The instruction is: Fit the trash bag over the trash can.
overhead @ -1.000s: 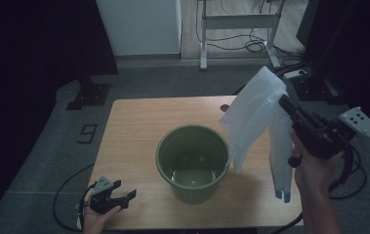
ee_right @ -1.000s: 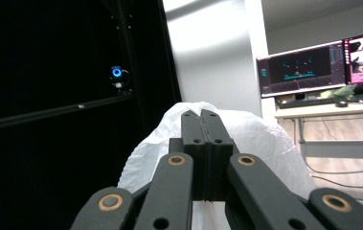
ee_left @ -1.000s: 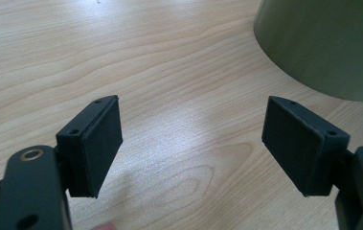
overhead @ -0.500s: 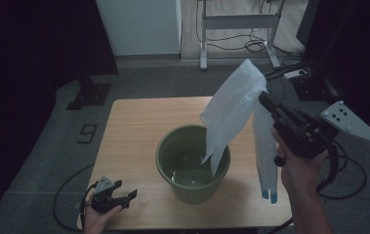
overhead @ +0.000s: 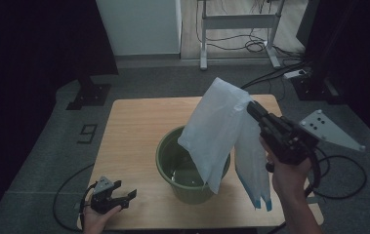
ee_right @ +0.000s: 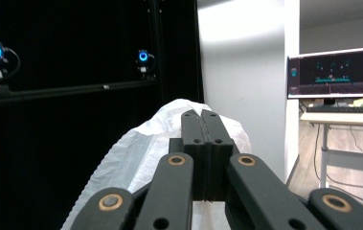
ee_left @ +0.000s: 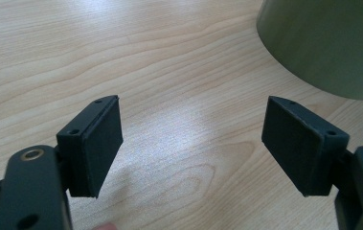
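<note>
A wooden table (overhead: 133, 126) stands on grey floor (overhead: 36, 161) in a dim room. Black curtains (overhead: 26, 44) close the left side; a white wall panel (overhead: 138, 24) stands behind. A metal desk frame (overhead: 236, 22) sits beyond, cables (overhead: 256, 46) beneath it. A lit monitor (ee_right: 334, 72) rests on a desk.

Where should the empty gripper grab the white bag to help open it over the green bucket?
Probably the bag's loose lower edge hanging over the bucket. The right gripper pinches its top, so that hem dangles free. The open left gripper could come from the bucket's left side.
</note>
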The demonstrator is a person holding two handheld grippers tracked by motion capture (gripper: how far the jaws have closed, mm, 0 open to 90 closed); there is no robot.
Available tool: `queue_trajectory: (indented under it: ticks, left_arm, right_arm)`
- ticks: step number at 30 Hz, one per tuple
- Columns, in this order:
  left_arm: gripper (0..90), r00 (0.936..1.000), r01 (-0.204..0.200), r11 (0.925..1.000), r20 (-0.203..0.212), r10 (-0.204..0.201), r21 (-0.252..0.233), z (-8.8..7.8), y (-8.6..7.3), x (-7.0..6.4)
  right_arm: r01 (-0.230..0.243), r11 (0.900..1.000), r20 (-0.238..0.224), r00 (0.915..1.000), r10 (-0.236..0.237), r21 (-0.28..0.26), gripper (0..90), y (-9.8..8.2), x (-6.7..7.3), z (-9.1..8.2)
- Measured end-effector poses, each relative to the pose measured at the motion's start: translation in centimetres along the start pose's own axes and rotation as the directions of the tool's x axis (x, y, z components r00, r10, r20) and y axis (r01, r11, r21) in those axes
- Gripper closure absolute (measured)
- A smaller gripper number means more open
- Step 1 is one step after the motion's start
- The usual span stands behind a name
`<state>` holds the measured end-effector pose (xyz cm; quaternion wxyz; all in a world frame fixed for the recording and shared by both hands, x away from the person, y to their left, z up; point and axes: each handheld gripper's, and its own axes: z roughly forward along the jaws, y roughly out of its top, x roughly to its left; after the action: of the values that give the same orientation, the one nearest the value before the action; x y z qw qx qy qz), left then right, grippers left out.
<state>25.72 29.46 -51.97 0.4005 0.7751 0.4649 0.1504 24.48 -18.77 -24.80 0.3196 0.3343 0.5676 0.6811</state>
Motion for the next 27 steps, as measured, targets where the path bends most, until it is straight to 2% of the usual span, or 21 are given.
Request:
queue_trajectory:
  ticks: [9,11,17,20,22,23,24,27]
  left_arm:
    - [21.3,1.0,0.003,1.0,-0.002,-0.003,-0.001,0.0,-0.1,0.1]
    - [21.3,1.0,0.004,1.0,-0.001,-0.004,-0.002,-0.1,-0.1,0.1]
    - [21.3,1.0,0.004,1.0,-0.002,-0.004,-0.002,-0.1,-0.1,0.2]
    - [21.3,1.0,0.005,1.0,-0.003,-0.005,-0.002,-0.2,-0.1,0.2]
    - [21.3,1.0,0.005,1.0,-0.002,-0.005,-0.003,-0.1,-0.1,0.2]
    - [21.3,1.0,0.004,1.0,-0.002,-0.004,-0.002,-0.1,-0.1,0.2]
    - [21.3,1.0,0.004,1.0,-0.002,-0.004,-0.001,-0.1,-0.1,0.1]
    - [21.3,1.0,0.001,1.0,-0.003,-0.001,-0.001,-0.1,-0.1,0.1]
  right_arm:
    - [0.002,1.0,0.013,0.9999,-0.002,0.018,89.1,-1.9,0.3,1.5]
    - [0.023,0.999,0.017,0.9996,-0.024,0.025,89.1,-2.5,0.8,1.9]
    - [0.031,0.998,0.004,0.9995,-0.032,0.046,89.1,-4.0,1.4,2.4]
    - [0.03,0.997,-0.002,0.9996,-0.029,0.072,89.2,-5.4,1.5,2.6]
    - [0.025,0.994,-0.005,0.9997,-0.024,0.11,89.1,-7.2,1.5,2.6]
    - [0.025,0.994,-0.005,0.9997,-0.024,0.11,89.1,-7.2,1.5,2.6]
    - [0.026,0.991,-0.007,0.9997,-0.025,0.133,89.1,-8.1,1.6,2.6]
    - [0.017,0.988,-0.008,0.9998,-0.017,0.151,89.1,-9.2,1.6,2.6]
